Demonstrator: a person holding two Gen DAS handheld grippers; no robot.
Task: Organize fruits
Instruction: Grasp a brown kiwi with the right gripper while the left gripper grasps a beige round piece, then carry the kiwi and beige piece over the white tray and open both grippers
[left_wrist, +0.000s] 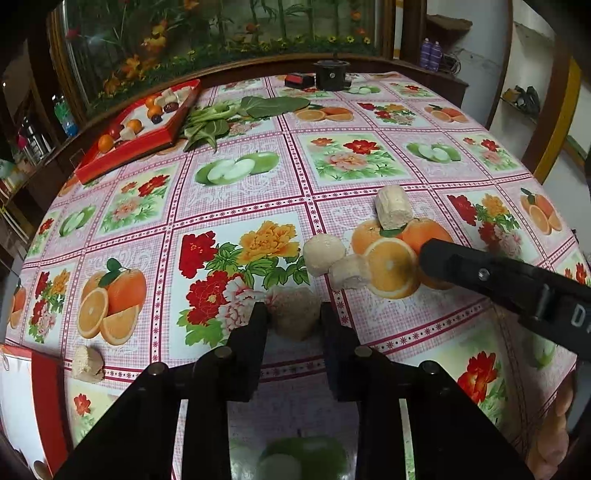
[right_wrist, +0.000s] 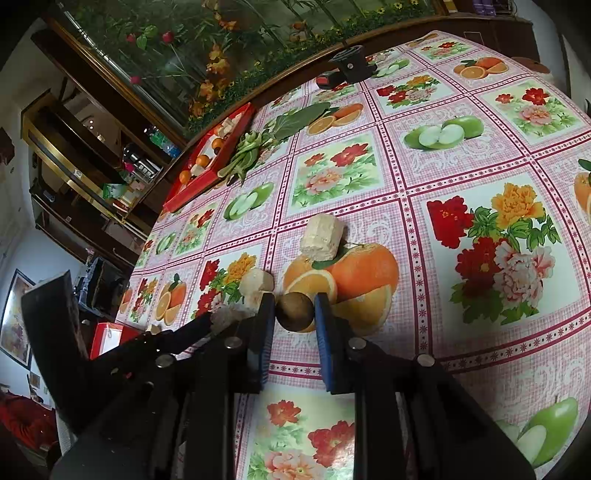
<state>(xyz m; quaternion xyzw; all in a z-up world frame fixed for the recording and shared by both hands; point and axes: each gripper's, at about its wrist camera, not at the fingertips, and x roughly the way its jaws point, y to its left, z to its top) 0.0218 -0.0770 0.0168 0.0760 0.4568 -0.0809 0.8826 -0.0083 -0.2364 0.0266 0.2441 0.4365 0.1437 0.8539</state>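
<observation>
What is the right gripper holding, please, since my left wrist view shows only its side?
Observer: The right gripper is shut on a small brown fruit.
Operator: Is that fruit clear of the table?
Observer: I cannot tell; it sits over a printed orange on the tablecloth.
Operator: Is anything close beside it?
Observer: A pale chunk lies just left of the left finger.

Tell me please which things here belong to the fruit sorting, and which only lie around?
Job: red tray, beige chunk in left claw, brown round fruit in right claw, loose chunks.
Lying about: green leaves, black pot.
</observation>
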